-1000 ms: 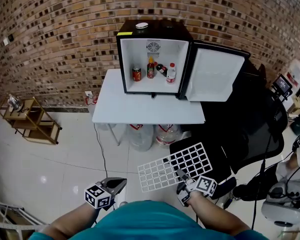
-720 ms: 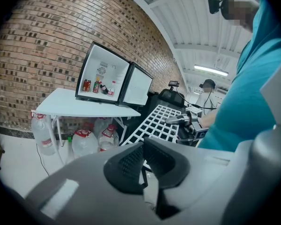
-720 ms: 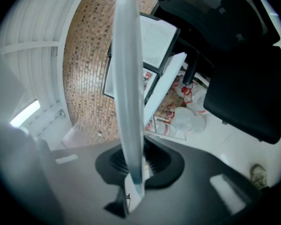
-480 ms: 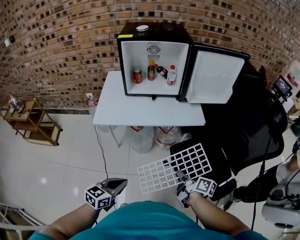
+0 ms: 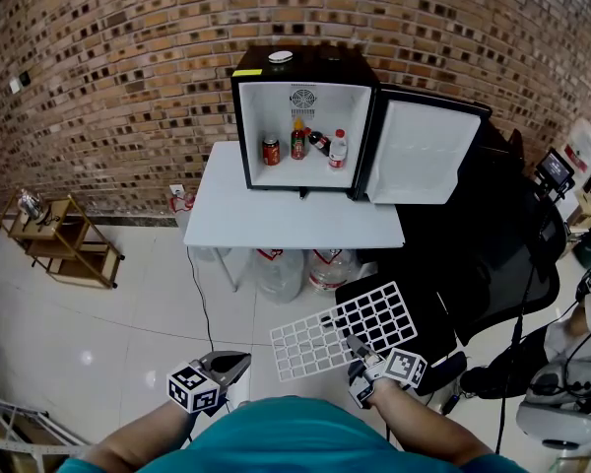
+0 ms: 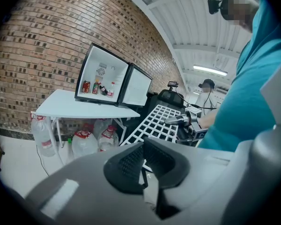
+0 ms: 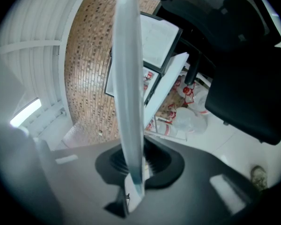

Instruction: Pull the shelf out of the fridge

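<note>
So the biggest thing in shot was the brick wall (image 5: pixel 128 47) at the back, with pale glossy floor (image 5: pixel 98 313) in front of it. A white counter (image 5: pixel 276 220) stood against the wall and carried a little black fridge (image 5: pixel 315 57), whose door (image 5: pixel 419 151) hung wide open to the right. A black office chair (image 5: pixel 483 254) sat to the right of the counter, and a low wooden rack (image 5: pixel 64 235) was off to the left by the wall.

The shelf (image 5: pixel 345 328), a white wire grid, was already fully out of the fridge and well away from it. It was held up over the floor close to the person, right next to the chair. The right gripper (image 5: pixel 353 343) was clamped on its near edge, and its own view showed the shelf edge-on, pinched between the pads. The left gripper (image 5: pixel 234 361) hung off to the left of the shelf with its jaws together and nothing in them.

Smaller stuff: a few big water jugs (image 5: pixel 281 269) were under the counter, and a red can (image 5: pixel 270 150) plus some bottles (image 5: pixel 337 146) stood on the fridge floor.
</note>
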`<state>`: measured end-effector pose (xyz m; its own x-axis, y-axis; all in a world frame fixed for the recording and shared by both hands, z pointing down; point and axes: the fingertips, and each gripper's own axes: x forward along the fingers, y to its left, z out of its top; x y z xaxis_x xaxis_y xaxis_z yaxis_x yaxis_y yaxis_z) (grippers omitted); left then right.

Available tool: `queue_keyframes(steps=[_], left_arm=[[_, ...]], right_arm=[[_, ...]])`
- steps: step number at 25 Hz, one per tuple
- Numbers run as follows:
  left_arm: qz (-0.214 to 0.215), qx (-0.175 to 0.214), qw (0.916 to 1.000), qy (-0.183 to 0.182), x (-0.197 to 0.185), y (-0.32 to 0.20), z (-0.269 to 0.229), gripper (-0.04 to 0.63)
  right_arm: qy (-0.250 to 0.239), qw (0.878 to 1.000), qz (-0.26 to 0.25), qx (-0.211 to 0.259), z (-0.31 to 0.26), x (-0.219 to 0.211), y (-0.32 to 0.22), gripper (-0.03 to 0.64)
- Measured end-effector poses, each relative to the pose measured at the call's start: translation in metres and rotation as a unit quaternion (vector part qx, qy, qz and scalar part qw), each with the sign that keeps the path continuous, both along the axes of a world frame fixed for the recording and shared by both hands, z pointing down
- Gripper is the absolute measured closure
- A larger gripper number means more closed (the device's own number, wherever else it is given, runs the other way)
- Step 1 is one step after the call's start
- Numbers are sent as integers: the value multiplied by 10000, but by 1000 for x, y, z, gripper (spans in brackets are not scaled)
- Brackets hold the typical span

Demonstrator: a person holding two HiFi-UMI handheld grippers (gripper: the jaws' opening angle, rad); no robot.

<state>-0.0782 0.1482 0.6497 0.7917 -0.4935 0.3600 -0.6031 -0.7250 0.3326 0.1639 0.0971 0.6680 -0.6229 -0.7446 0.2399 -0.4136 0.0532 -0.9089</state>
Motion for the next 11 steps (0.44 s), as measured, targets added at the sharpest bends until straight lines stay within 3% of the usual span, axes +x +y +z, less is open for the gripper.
queue_keyframes(steps=[11], left_arm=[[0,19,10000,-15,-3,1,1,597]], right_arm=[[-18,10000,-29,52,-2,-4,-1,589]])
